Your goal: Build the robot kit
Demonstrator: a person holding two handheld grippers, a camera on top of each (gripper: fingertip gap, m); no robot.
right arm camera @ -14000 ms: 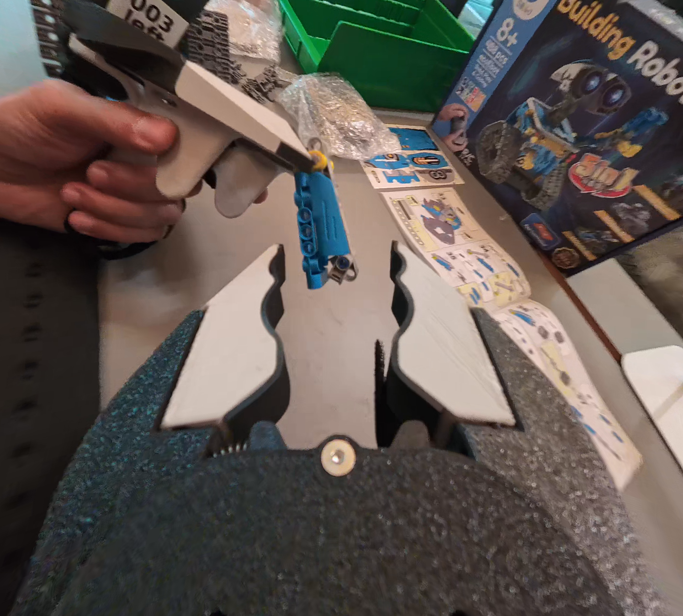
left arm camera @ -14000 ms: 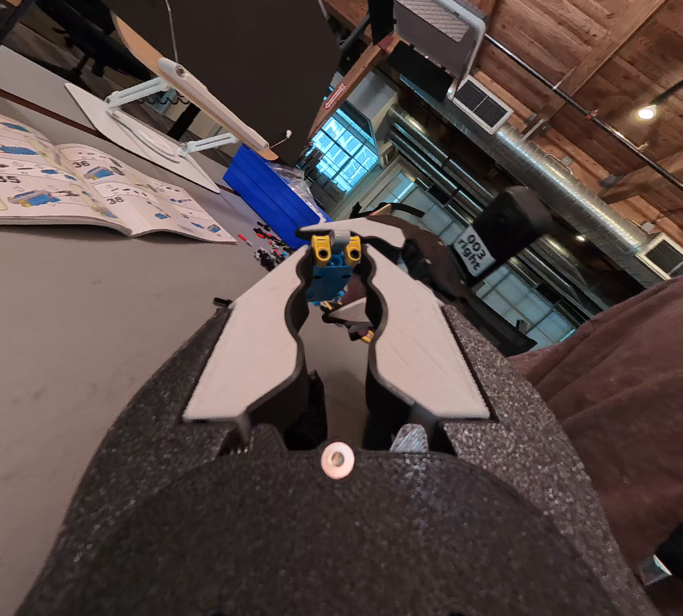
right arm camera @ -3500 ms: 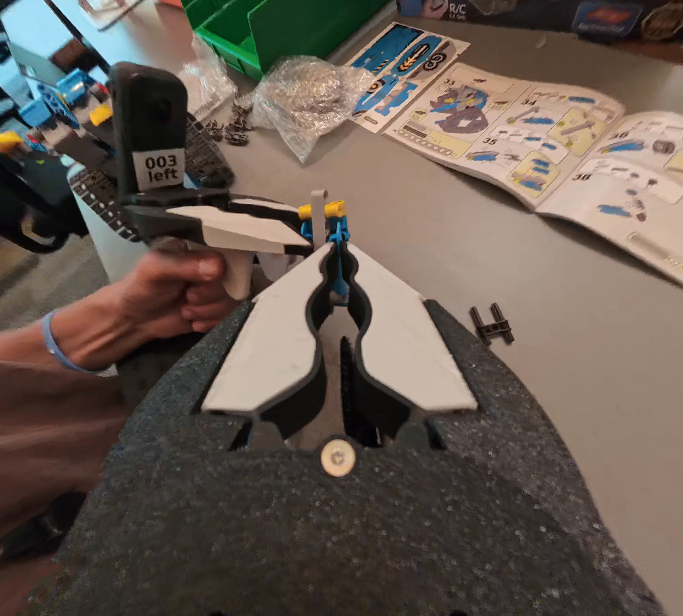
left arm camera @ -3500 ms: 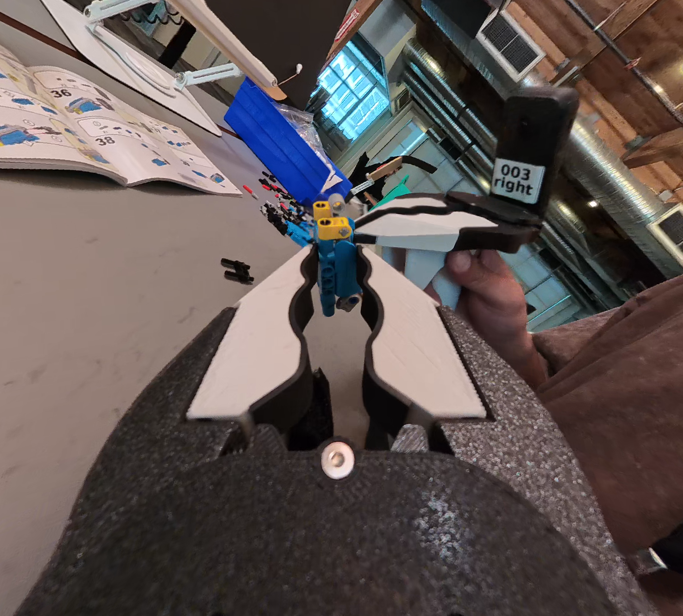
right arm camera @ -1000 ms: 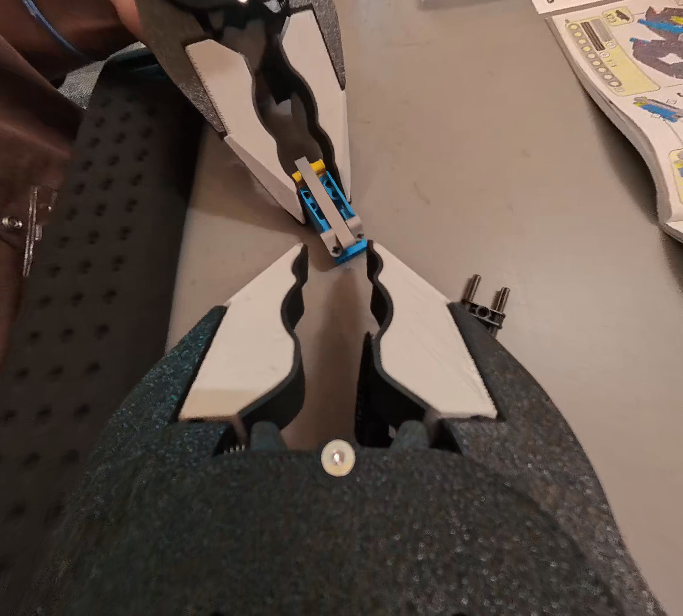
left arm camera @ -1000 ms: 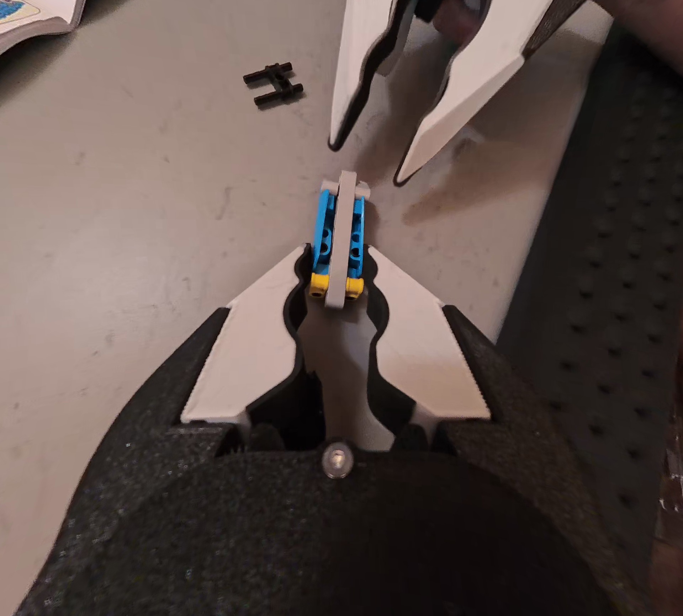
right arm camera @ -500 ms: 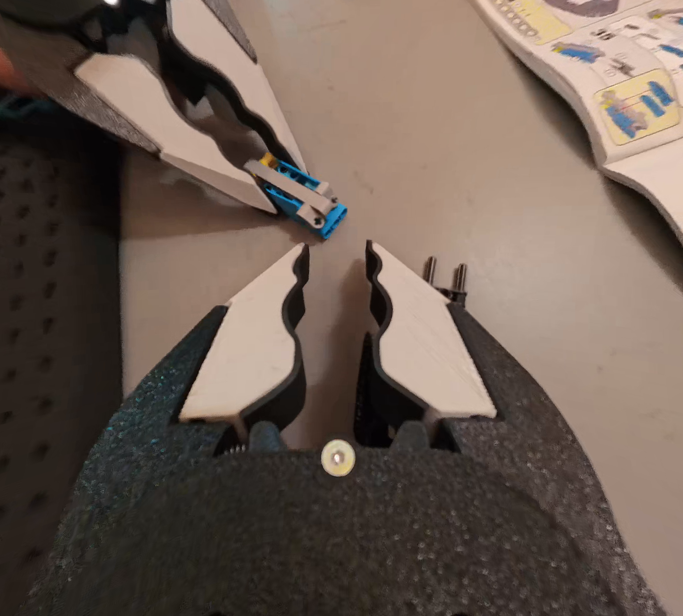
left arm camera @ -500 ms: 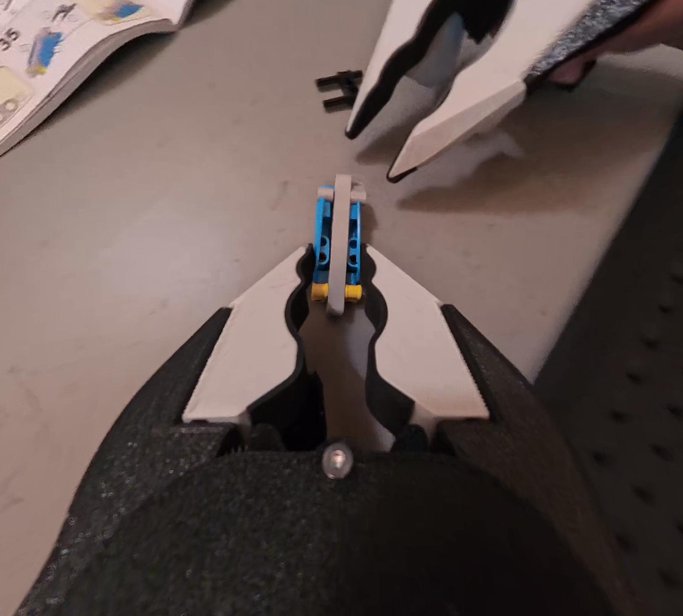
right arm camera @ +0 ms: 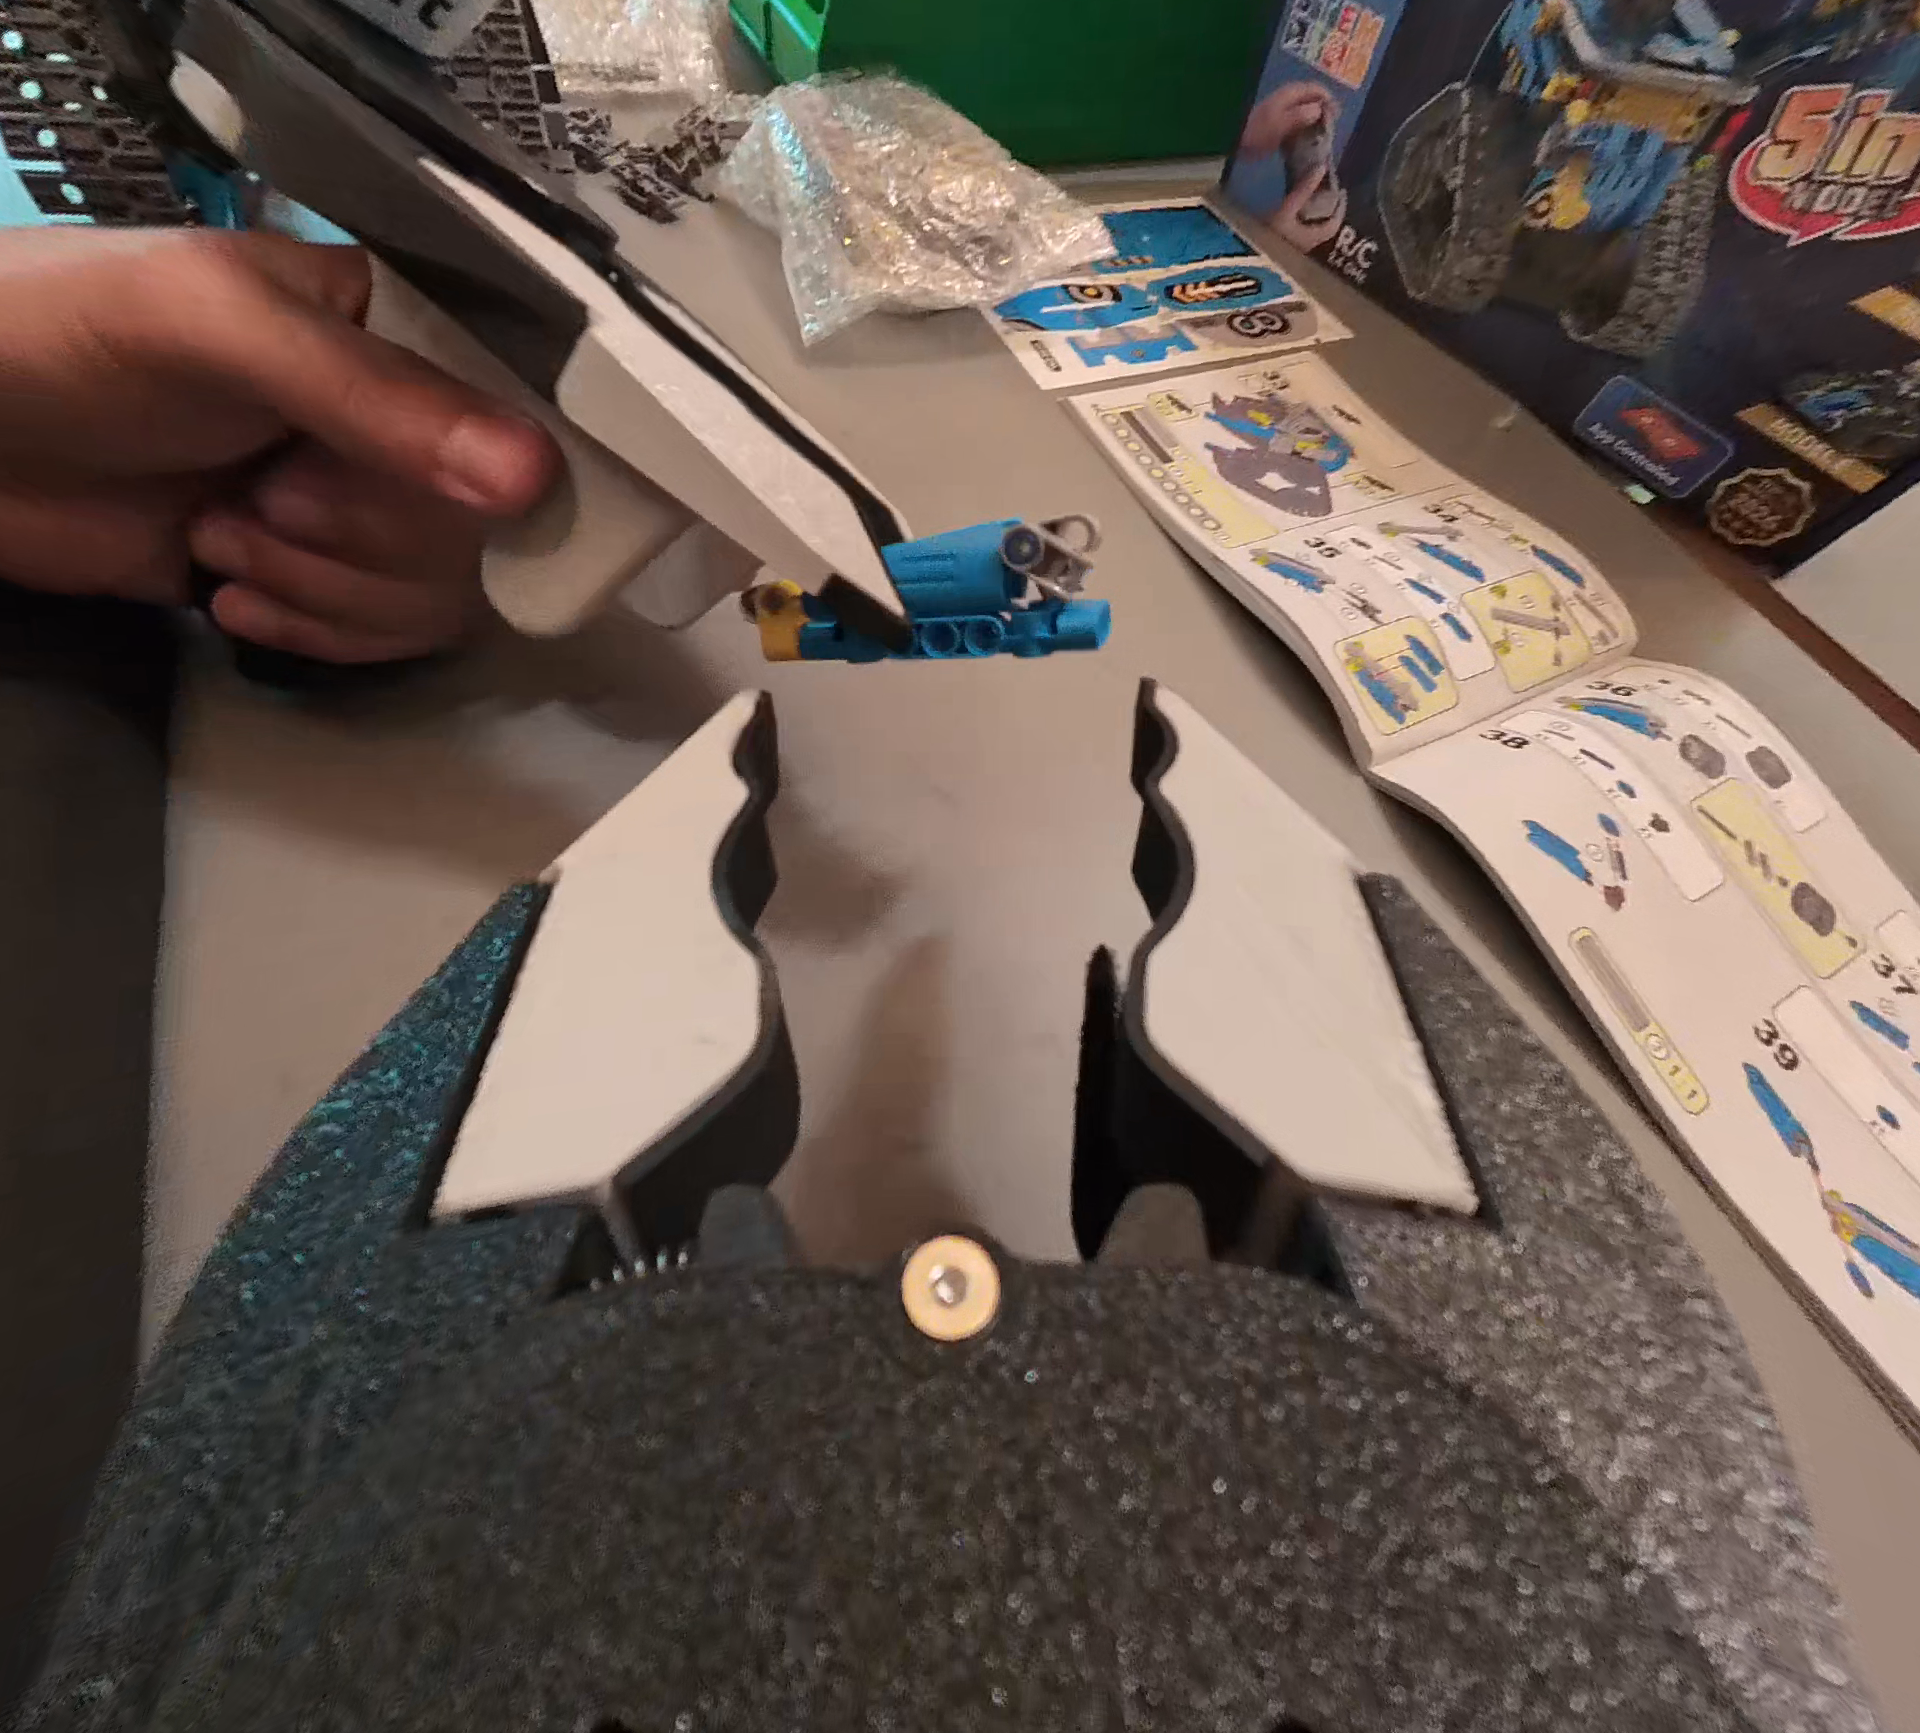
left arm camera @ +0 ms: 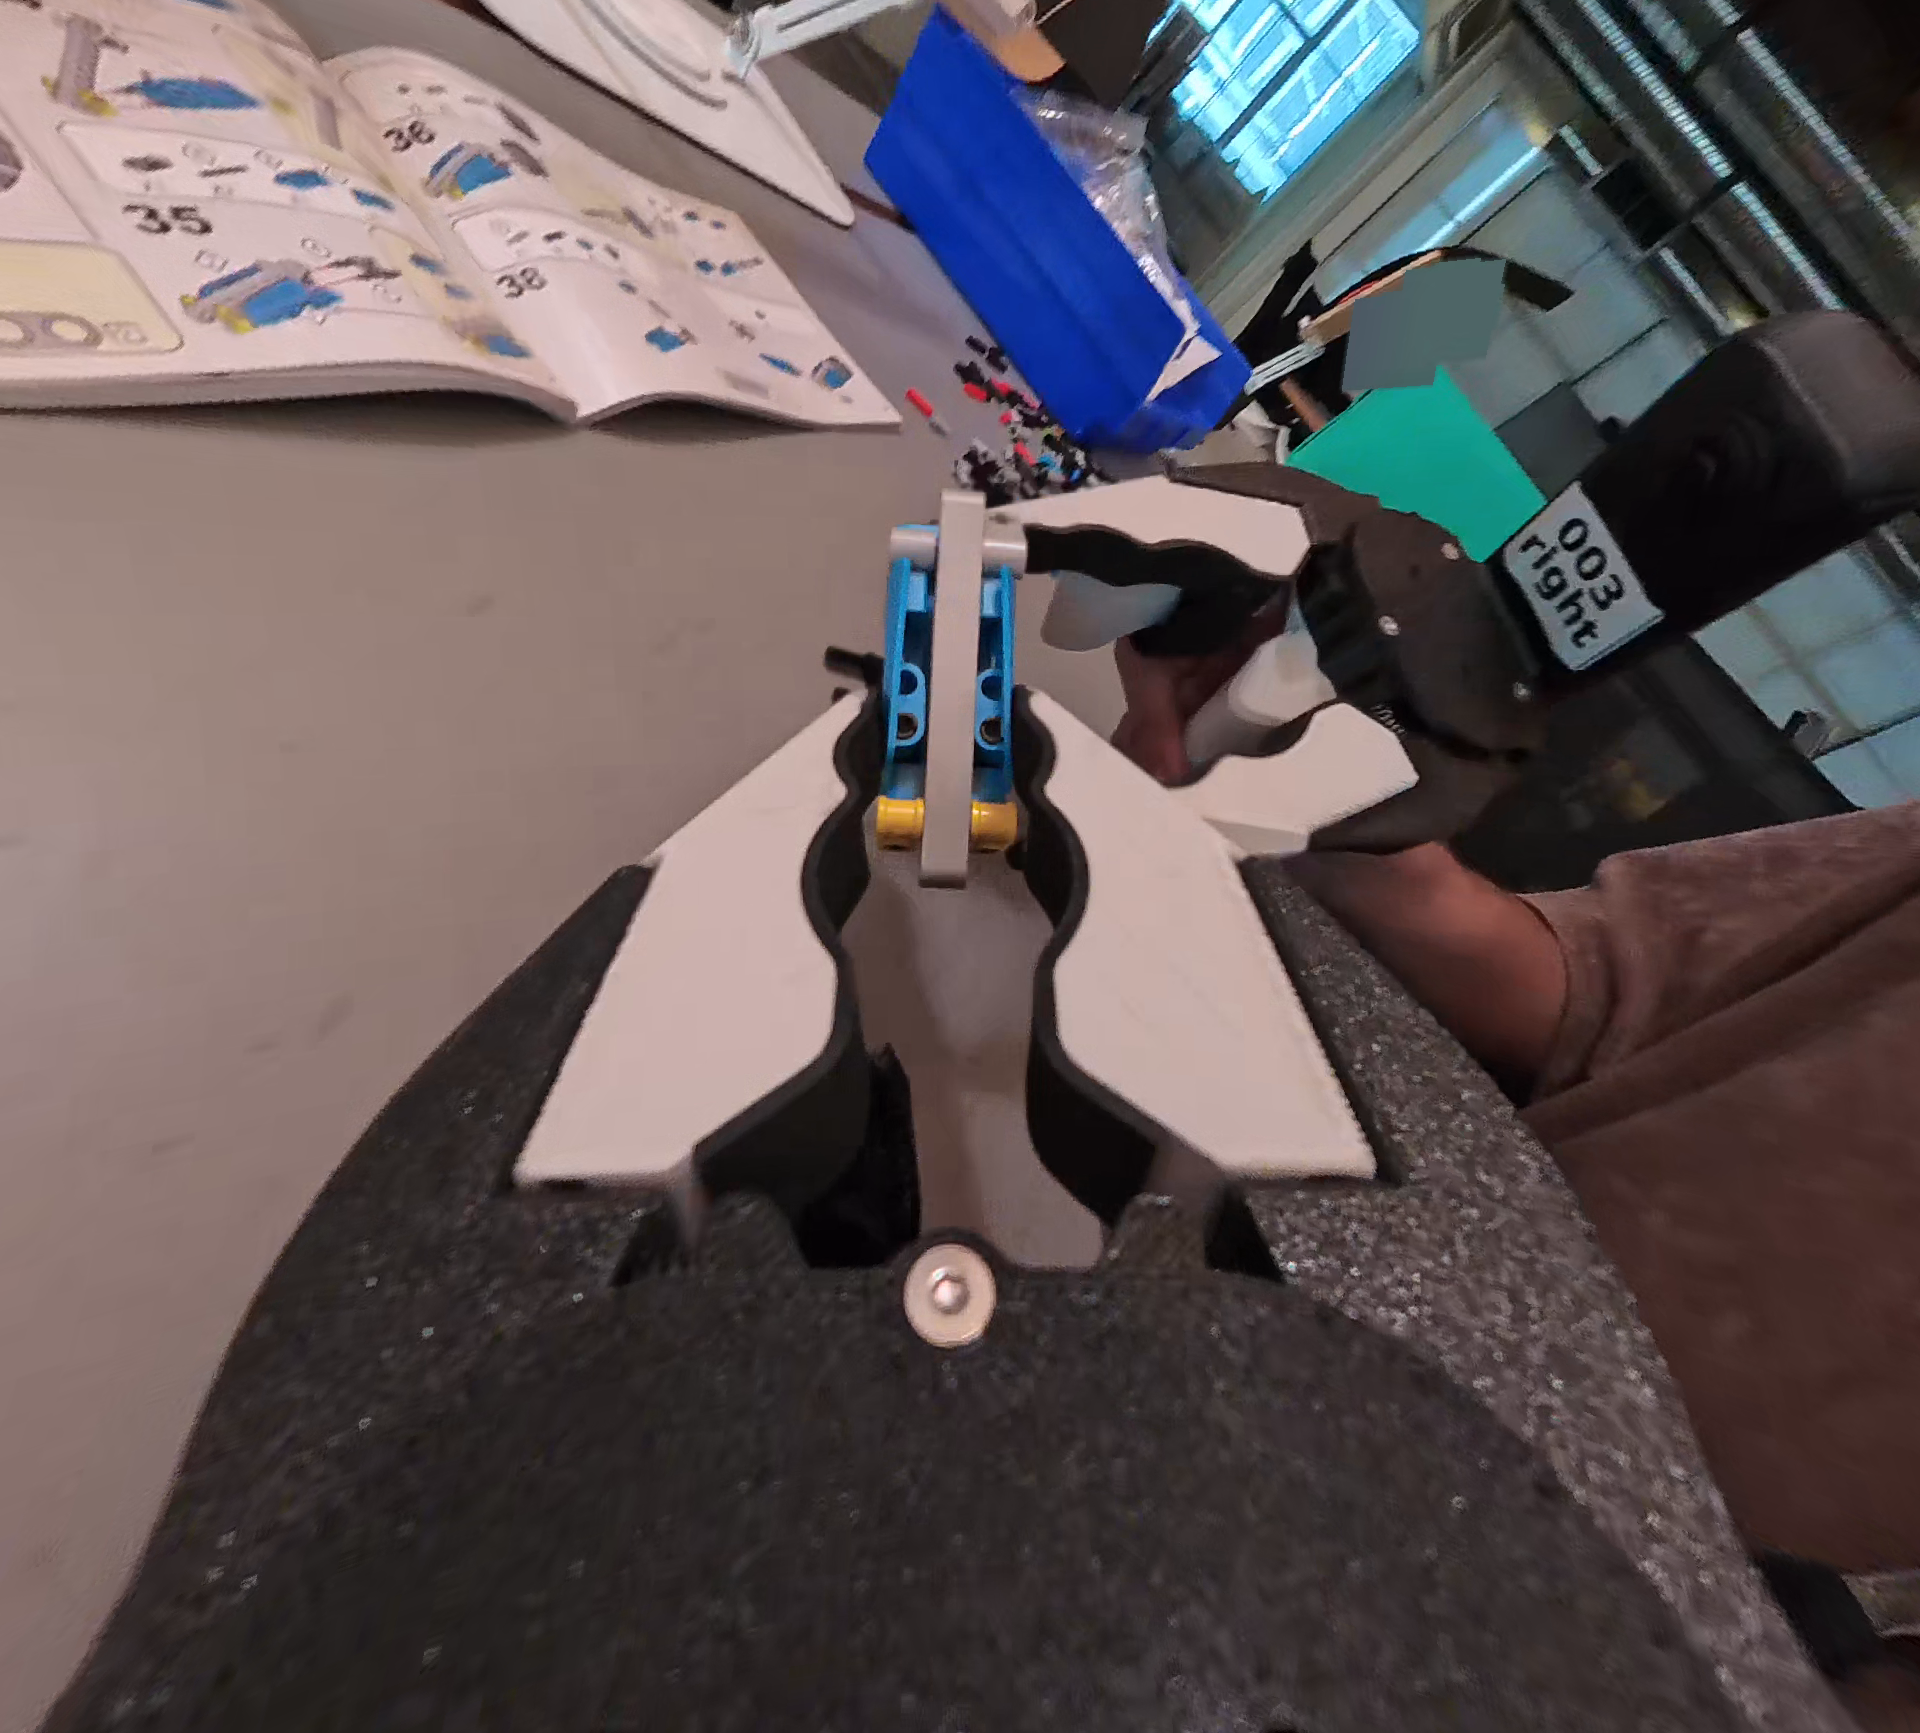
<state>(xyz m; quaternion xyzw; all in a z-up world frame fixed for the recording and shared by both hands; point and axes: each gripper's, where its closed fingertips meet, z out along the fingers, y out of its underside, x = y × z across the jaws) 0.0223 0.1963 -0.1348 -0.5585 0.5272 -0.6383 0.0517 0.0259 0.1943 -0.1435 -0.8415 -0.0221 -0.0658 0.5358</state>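
The small blue brick assembly (left arm camera: 948, 686) has been lifted off the grey worktop (left arm camera: 364, 748) and is now in the air, clamped in the left claw (left arm camera: 945, 727). The right claw (right arm camera: 951, 707) is spread wide and empty just beside it. An instruction booklet (right arm camera: 1558, 748) lies open nearby.

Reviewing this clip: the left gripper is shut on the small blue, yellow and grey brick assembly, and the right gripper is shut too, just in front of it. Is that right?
Not quite. The left gripper is indeed shut on the blue, yellow and grey brick assembly, but the right gripper is open: the right wrist view shows its fingers spread wide apart with bare table between them and the assembly just beyond the tips.
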